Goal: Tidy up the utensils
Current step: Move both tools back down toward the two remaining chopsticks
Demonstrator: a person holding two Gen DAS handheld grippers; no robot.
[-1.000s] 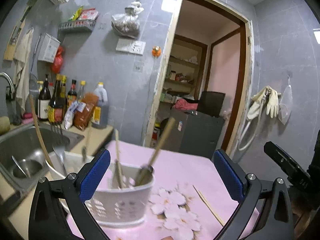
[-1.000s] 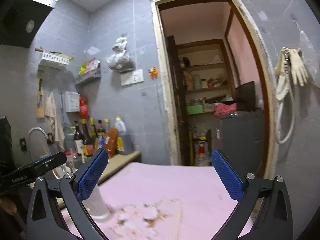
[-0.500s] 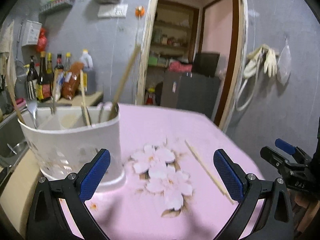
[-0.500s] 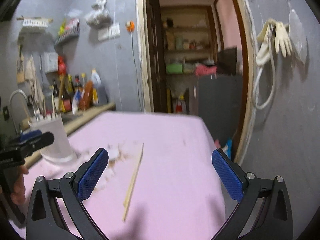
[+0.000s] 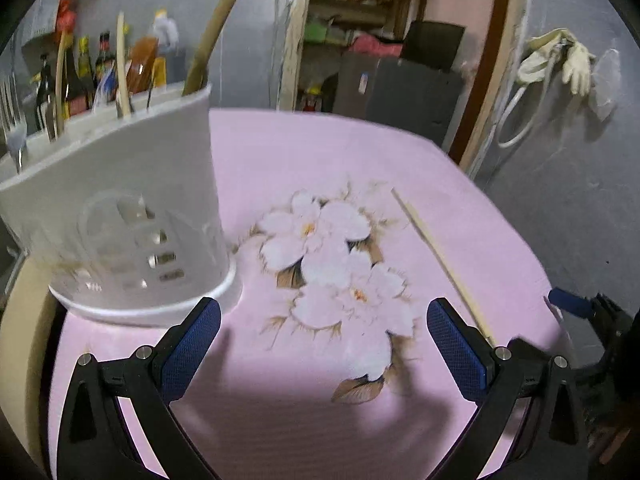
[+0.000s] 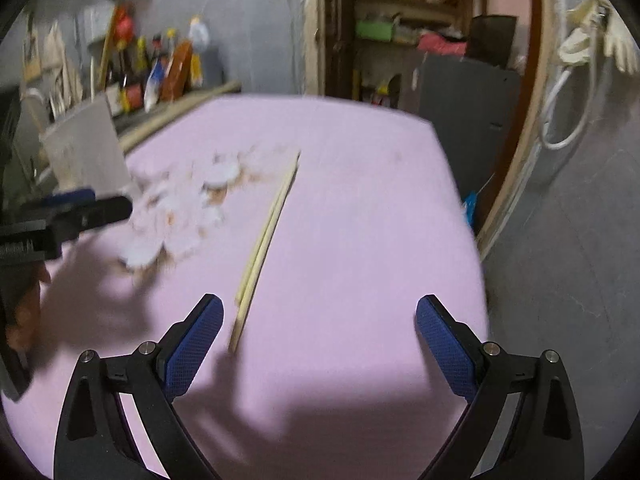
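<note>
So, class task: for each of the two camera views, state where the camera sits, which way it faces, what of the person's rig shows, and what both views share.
Left wrist: on the left gripper, facing the doorway across the pink tablecloth; white utensil holder at left, open jaws below, right gripper at the right edge.
Right wrist: on the right gripper, facing likewise; open jaws below, left gripper at left.
Shared: chopsticks, utensil holder, tablecloth.
</note>
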